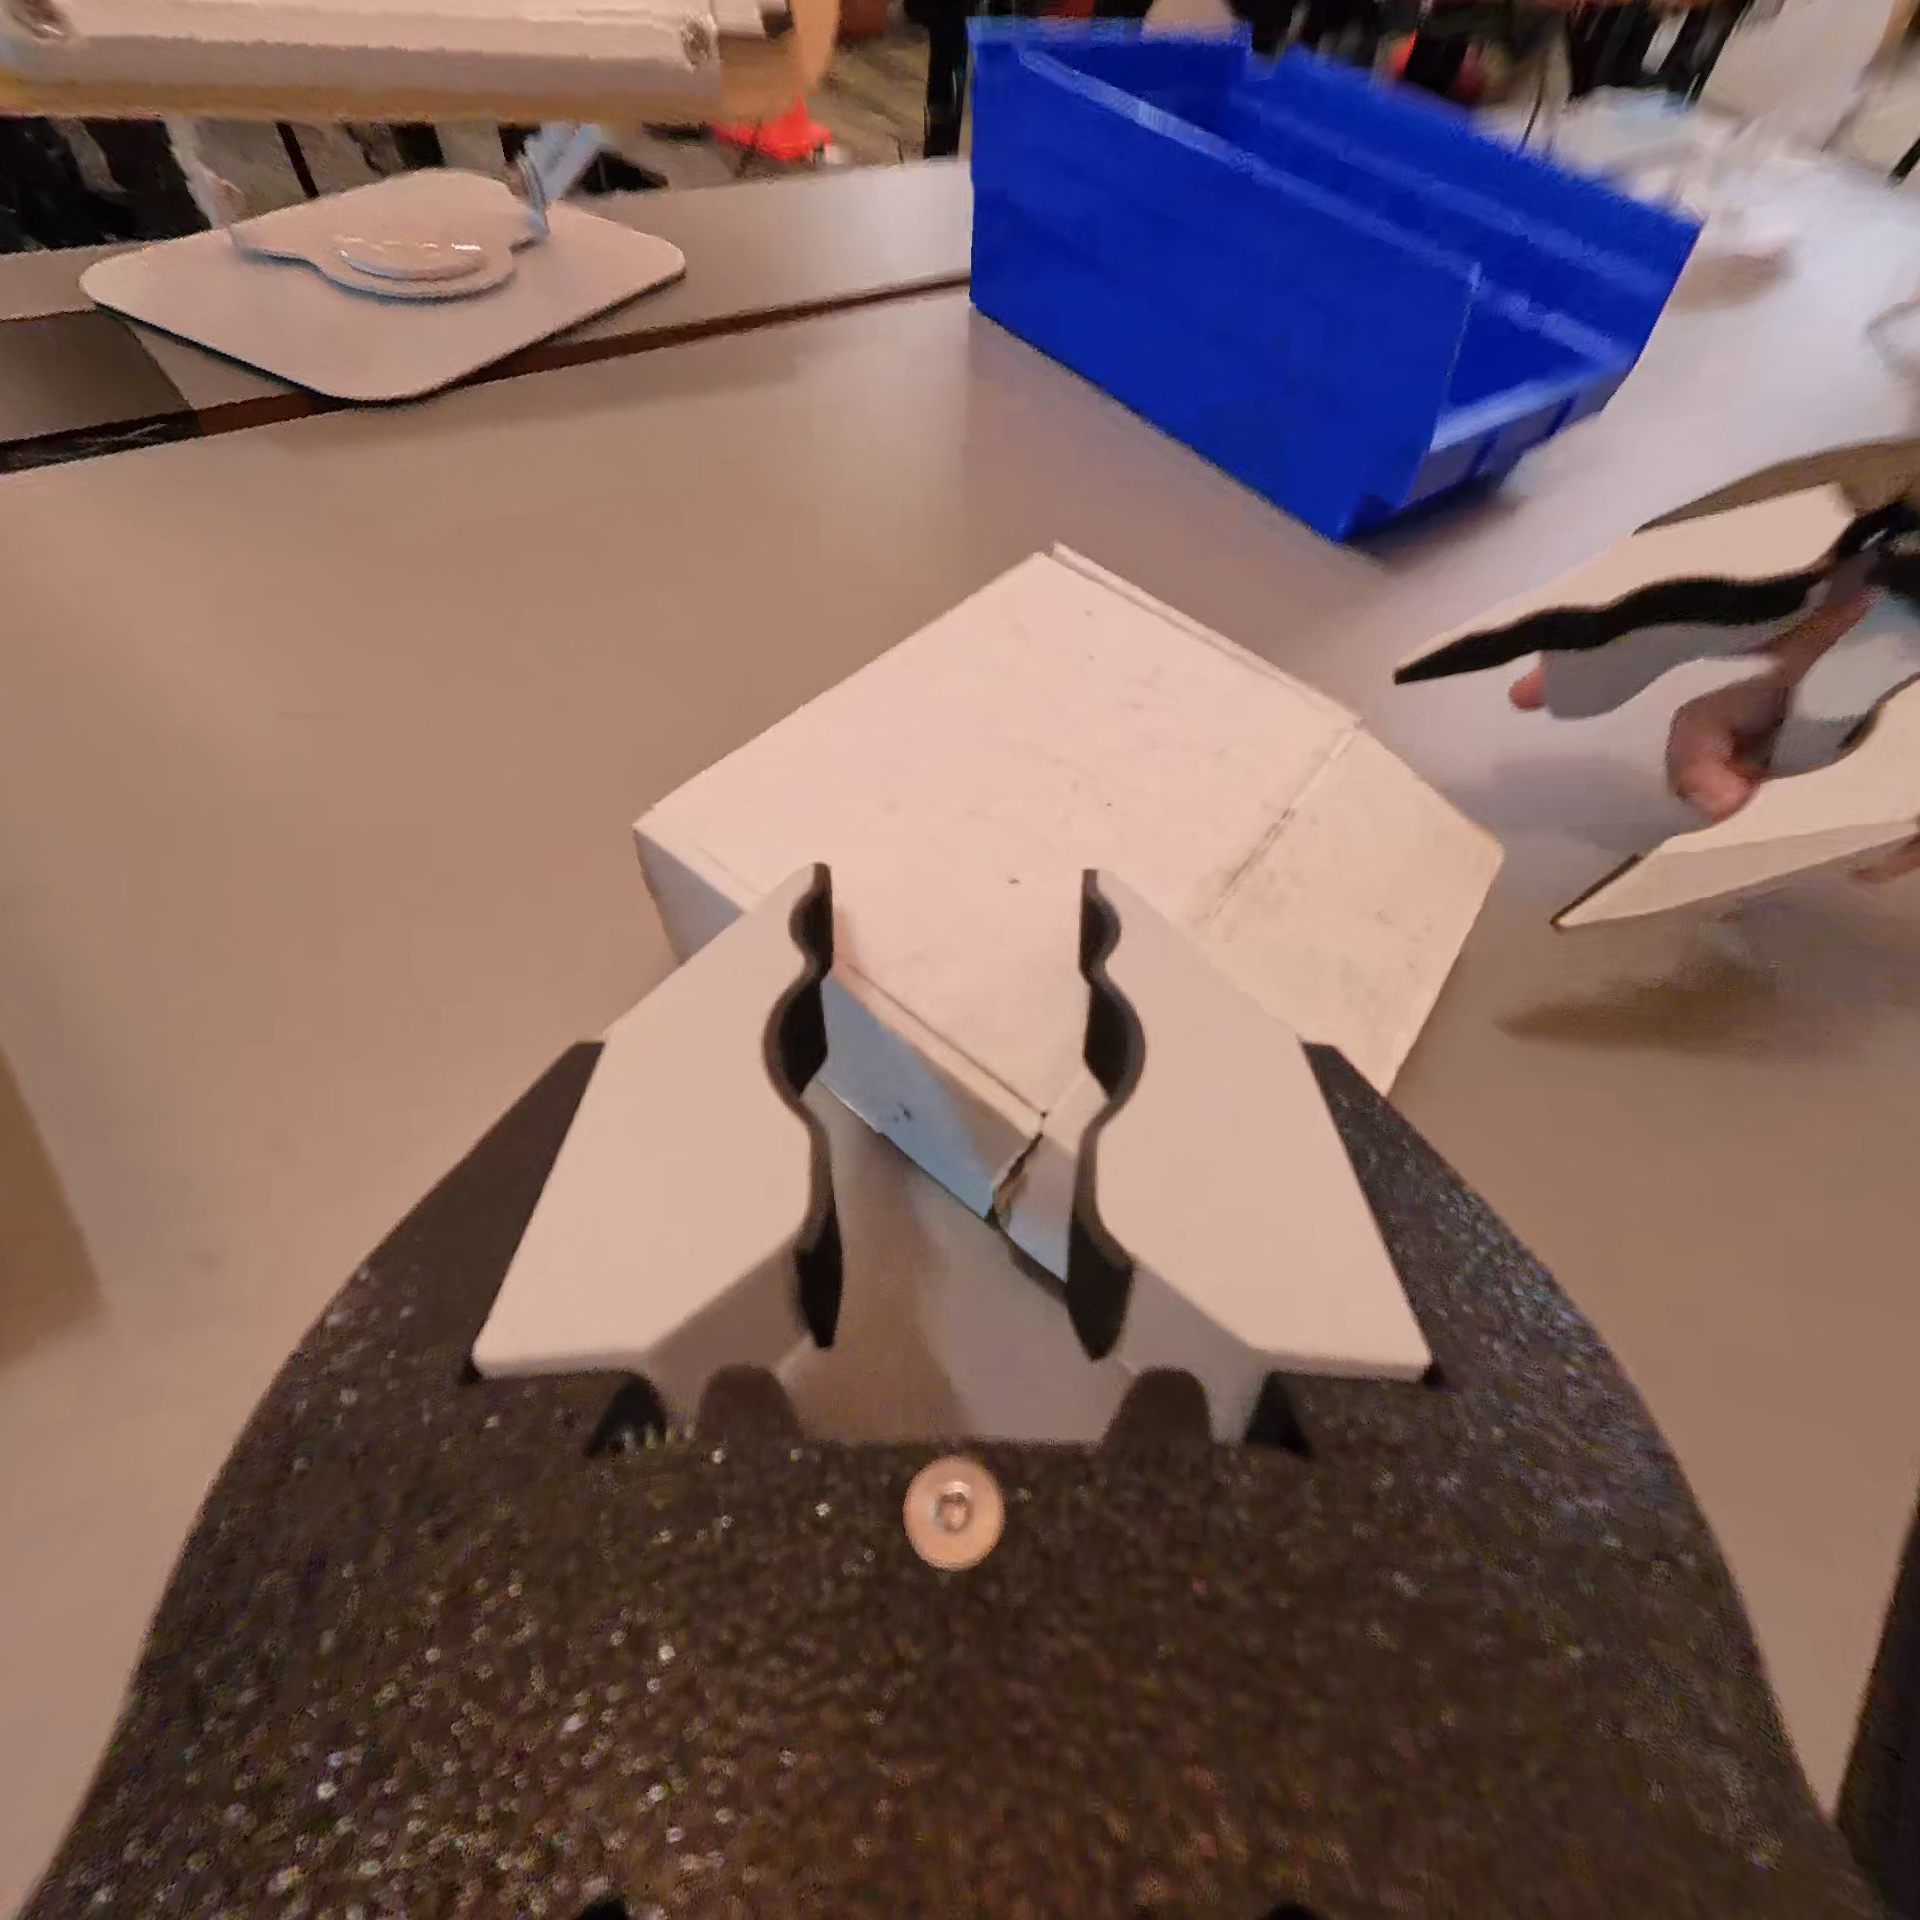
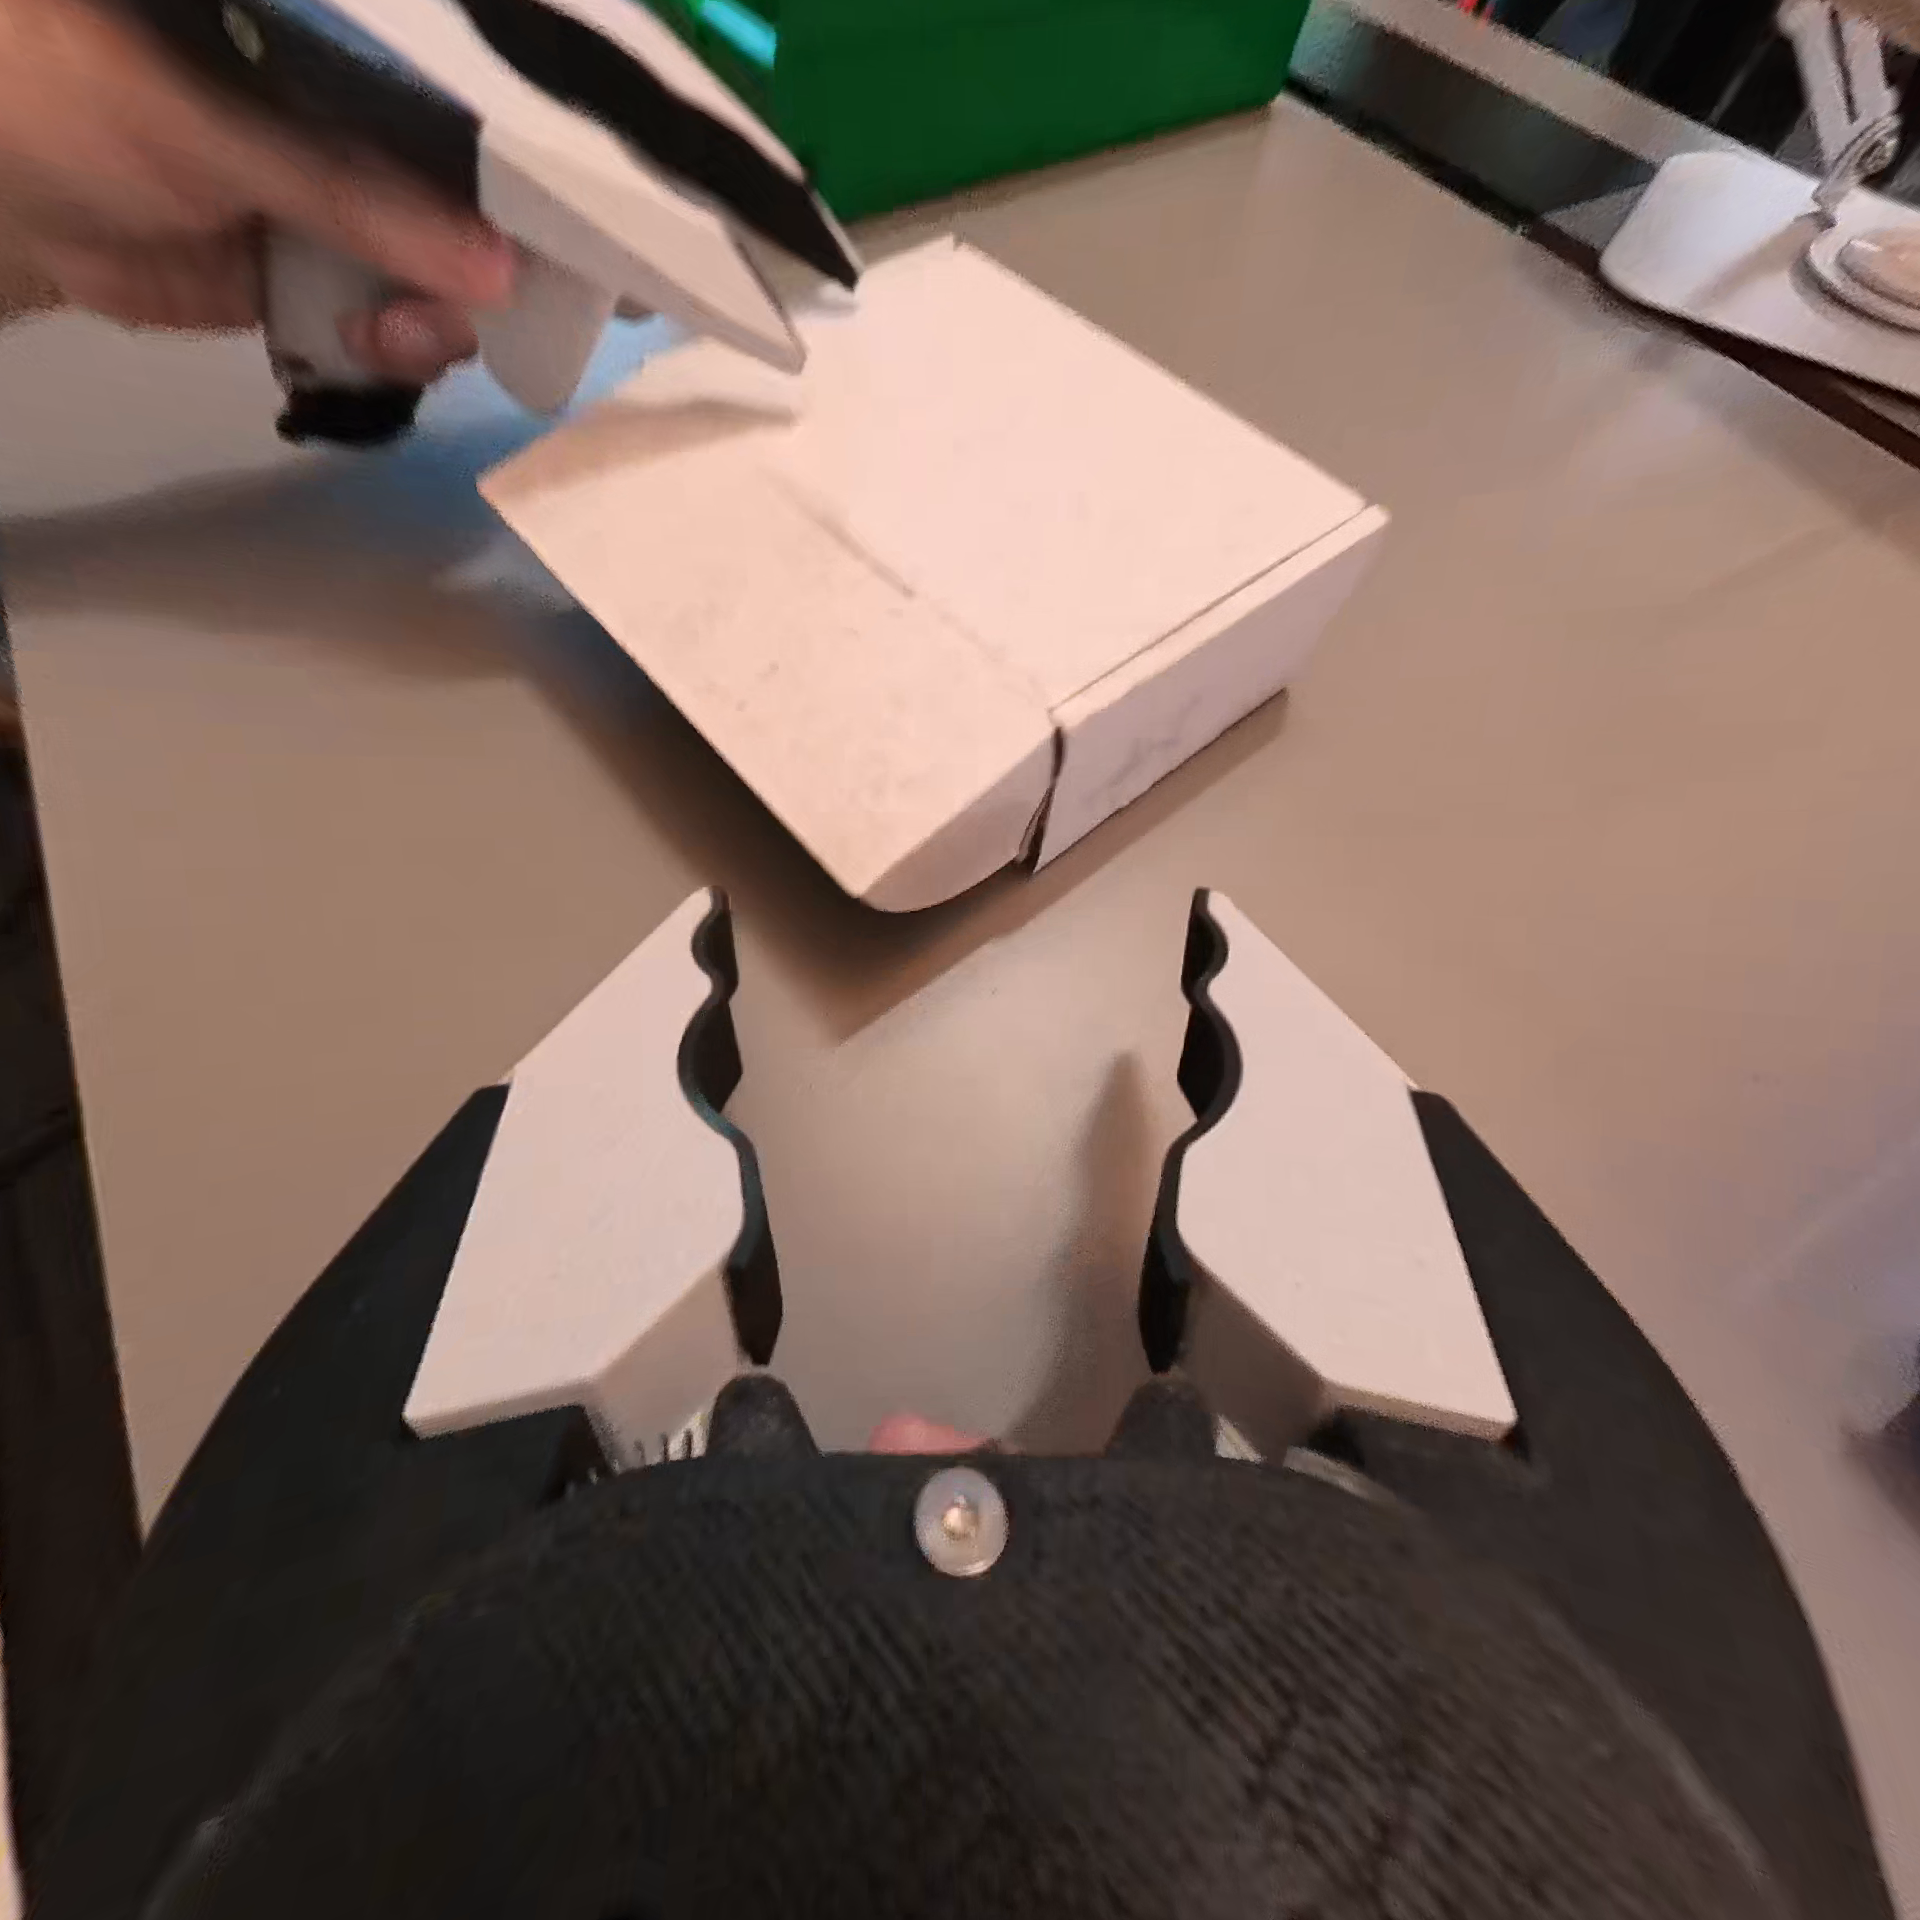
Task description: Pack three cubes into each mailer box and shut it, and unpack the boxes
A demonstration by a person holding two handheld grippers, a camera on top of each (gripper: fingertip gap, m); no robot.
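Warm soft indoor light, faint shadows, wide-angle edge warping, motion blur

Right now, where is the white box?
The closed white mailer box sits mid-table, between both grippers: just past the left gripper, with the blue bin beyond it.

mailer box (image 1: 1049, 821) on table (image 1: 364, 727), bin (image 1: 1247, 281) behind

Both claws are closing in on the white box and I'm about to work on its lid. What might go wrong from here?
1. The left claw hangs open over a corner of the shut white box; pushing there could slide the box across the smooth table, since nothing braces it.
2. The right claw is open near the opposite corner, so the claws may collide.
3. That corner's seam looks split and may tear.
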